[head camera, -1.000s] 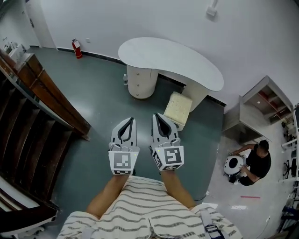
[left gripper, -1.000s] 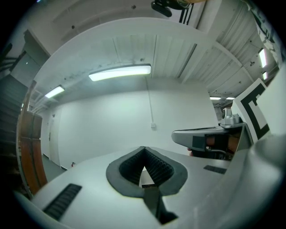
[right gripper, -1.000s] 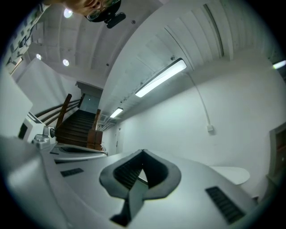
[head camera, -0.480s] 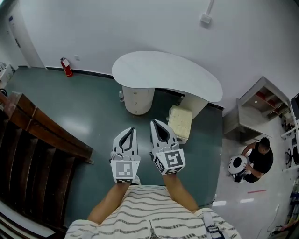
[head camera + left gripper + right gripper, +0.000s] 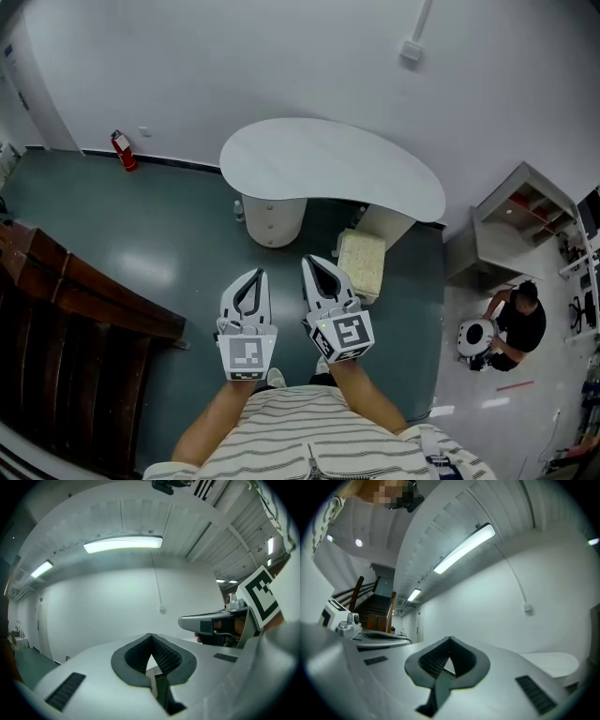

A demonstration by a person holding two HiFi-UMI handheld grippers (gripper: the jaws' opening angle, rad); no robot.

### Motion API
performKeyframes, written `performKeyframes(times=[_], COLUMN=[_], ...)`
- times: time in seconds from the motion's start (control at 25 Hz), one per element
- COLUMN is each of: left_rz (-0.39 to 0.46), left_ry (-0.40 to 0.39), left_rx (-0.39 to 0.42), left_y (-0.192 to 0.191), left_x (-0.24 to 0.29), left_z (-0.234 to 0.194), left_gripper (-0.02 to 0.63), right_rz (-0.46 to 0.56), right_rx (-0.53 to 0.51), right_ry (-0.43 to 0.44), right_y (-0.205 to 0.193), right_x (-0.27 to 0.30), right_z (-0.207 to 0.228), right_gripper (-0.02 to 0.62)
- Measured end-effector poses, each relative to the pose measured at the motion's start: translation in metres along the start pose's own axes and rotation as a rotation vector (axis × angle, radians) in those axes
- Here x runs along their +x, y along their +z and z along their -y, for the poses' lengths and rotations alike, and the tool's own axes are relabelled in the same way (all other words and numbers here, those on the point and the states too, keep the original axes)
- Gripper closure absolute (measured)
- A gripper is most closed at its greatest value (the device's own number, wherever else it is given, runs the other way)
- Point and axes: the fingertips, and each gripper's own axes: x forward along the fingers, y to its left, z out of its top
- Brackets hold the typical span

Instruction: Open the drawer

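Observation:
A white kidney-shaped desk (image 5: 333, 169) stands against the far wall. Under its left end is a round cream pedestal (image 5: 272, 220); its drawer fronts are too small to make out. Both grippers are held side by side over the green floor, well short of the desk and pointing level toward it. My left gripper (image 5: 257, 276) is shut with nothing in it, its tips meeting in the left gripper view (image 5: 151, 636). My right gripper (image 5: 310, 261) is also shut and empty (image 5: 450, 639). The desk top (image 5: 548, 660) shows at the lower right of the right gripper view.
A pale yellow cushion-like block (image 5: 362, 262) sits on the floor under the desk's right side. A dark wooden stair rail (image 5: 89, 295) runs along the left. A red fire extinguisher (image 5: 122, 150) stands by the wall. A person (image 5: 514, 319) crouches at the right near an open shelf unit (image 5: 520, 216).
Both grippers and the view have advanced toward the desk, which now sits lower and nearer. The stair rail has slid off to the left. Both grippers stay shut.

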Motion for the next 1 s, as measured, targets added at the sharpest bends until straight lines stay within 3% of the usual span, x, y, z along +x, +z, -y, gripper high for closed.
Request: performKeyframes(times=[0.4, 0.68, 1.0], left_rz=[-0.027, 0.014, -0.001], left_ry=[0.038, 0.079, 0.11], left_rx=[-0.047, -0.083, -0.07], left_y=[-0.022, -0.013, -0.031], left_x=[0.07, 0.147, 0.205], left_z=[0.01, 0.023, 0.022], left_gripper=[0.612, 0.612, 0.612], right_rz=[0.001, -0.031, -0.047], right_rx=[-0.007, -0.011, 0.031], right_ry=[0.014, 0.096, 0.159], right_y=[-0.009, -0.015, -0.038], right_x=[0.042, 0.084, 0.126], right_z=[0.05, 0.104, 0.147], right_gripper=[0.581, 0.581, 0.581])
